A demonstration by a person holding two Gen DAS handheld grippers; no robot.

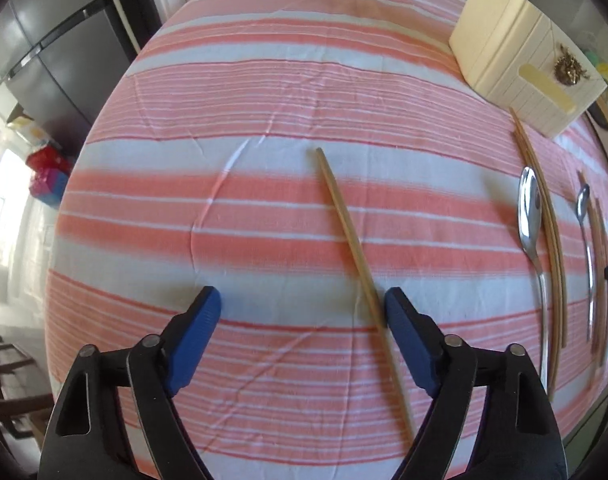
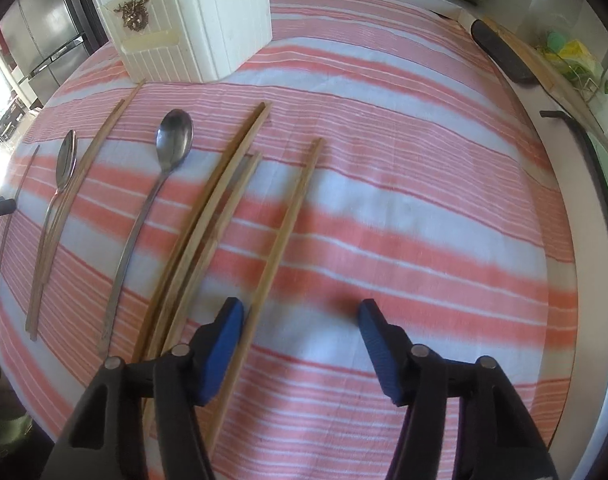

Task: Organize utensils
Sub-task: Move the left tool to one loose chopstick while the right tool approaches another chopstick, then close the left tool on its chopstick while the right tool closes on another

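A striped cloth (image 1: 263,92) covers the table. In the left wrist view a single wooden chopstick (image 1: 344,216) lies between the jaws of my left gripper (image 1: 303,304), close against the inner face of its right finger (image 1: 404,320). The pads are wide apart and not pressing on it. In the right wrist view another chopstick (image 2: 291,220) runs just inside the left finger (image 2: 227,336) of my right gripper (image 2: 301,312), which is also open. A white slatted holder (image 2: 207,40) stands at the back.
Between the grippers lie a large spoon (image 2: 173,136), a smaller spoon (image 2: 65,156) and several more chopsticks (image 2: 219,188) in rows. A fridge (image 1: 55,48) stands past the table's left edge. A dark board (image 2: 500,52) and clutter line the right counter.
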